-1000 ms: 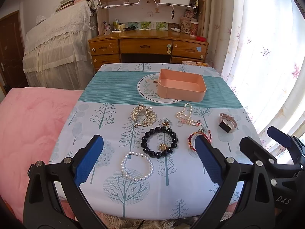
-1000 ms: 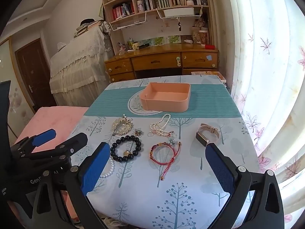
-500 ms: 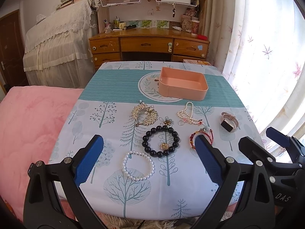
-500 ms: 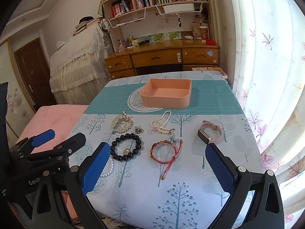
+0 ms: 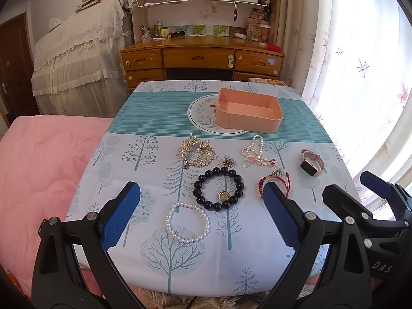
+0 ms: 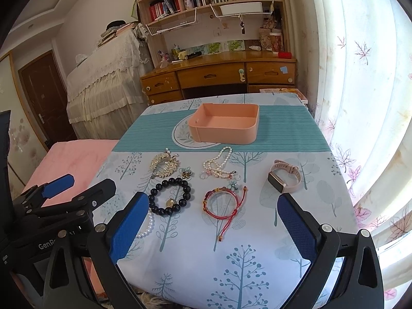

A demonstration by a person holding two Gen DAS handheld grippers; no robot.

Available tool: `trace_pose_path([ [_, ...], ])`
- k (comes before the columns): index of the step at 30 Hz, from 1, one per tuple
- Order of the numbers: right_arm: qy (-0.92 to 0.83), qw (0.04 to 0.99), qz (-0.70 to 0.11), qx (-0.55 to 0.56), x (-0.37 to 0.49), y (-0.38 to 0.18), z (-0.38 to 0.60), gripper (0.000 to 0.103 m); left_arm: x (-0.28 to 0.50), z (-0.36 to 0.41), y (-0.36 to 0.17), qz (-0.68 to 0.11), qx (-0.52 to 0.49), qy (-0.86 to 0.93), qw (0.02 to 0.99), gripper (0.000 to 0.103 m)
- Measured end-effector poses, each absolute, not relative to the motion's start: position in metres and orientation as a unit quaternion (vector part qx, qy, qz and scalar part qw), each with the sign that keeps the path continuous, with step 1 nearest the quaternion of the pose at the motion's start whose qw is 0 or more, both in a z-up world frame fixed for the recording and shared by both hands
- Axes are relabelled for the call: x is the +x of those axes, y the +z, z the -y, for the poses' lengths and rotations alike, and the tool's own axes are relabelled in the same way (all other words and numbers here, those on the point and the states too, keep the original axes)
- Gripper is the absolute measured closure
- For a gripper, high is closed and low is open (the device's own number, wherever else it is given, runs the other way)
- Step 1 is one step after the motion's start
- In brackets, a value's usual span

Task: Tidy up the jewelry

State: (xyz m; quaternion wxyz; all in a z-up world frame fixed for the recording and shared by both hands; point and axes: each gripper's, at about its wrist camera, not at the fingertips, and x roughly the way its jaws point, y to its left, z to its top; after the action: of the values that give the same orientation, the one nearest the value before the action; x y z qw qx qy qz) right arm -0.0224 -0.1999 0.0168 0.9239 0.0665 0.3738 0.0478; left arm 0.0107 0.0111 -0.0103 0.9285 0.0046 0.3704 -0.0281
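Left wrist view is showing the left gripper (image 5: 200, 200) spread wide, hovering above the white pearl bracelet (image 5: 187, 223); the right gripper (image 6: 219, 211) is also gaping, above the red cord bracelet (image 6: 223, 203); the pink tray (image 6: 224, 123) is lying farther away.

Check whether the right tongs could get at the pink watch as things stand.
Probably yes. The right tongs are open and empty, and the pink watch lies alone on the tablecloth just past the right finger, with nothing over it. The red cord bracelet lies clear to its left.

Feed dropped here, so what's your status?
Both tongs open, empty. Jewelry lies loose on the tablecloth; pink tray empty. Nothing in the way.
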Motion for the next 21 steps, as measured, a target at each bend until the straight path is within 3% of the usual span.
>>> trace_pose_path([
  [21,0.008,0.922,-0.383,0.046,-0.0153,0.0185,0.1985,0.002,0.0193,-0.0174,-0.014,-0.38,-0.004,-0.023,0.925,0.007],
])
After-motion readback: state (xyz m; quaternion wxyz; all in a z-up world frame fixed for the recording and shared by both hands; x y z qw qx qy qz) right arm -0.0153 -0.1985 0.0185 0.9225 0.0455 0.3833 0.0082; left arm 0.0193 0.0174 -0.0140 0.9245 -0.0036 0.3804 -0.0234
